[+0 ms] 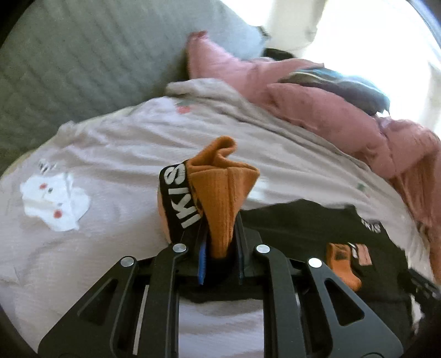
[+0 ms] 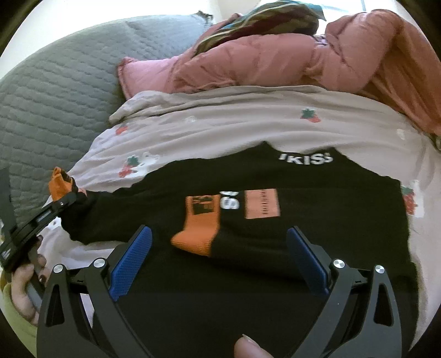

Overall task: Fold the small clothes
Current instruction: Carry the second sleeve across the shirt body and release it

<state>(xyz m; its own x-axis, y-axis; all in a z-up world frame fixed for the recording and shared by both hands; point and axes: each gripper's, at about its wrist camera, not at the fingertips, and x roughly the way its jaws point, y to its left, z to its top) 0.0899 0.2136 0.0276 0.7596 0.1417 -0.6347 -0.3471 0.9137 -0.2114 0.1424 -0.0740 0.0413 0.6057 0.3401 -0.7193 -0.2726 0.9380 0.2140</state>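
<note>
1. On the bed: black sweatshirt [image 2: 275,220] lies spread flat on a pale sheet [image 2: 248,124] printed with strawberries. White lettering near its far edge, orange and pink patches mid-chest.
2. Left gripper [image 1: 220,242]: jaws pinched narrow on the sweatshirt's orange cuff [image 1: 220,198]. Cuff bunches up past the fingertips; a black band with white letters runs beside it.
3. From the right wrist view, that sleeve stretches out to the left side of the garment, lifted off the sheet at the cuff end [image 2: 59,184]. A hand [image 2: 24,281] holds the left gripper's handle.
4. Right gripper [image 2: 220,247]: jaws wide apart, blue pads [image 2: 132,264] bare, nothing between them. It hovers over the lower part of the sweatshirt; contact with the cloth can't be told.
5. Small white garment [image 1: 55,203] with red dots lies crumpled on the sheet, well apart from the sweatshirt, left side of the left wrist view.
6. Far side: pink quilted blanket [image 2: 303,63] heaped up, dark striped fabric [image 2: 261,24] on top of it. Grey quilted cover [image 2: 55,91] to the left.
7. No containers visible.
</note>
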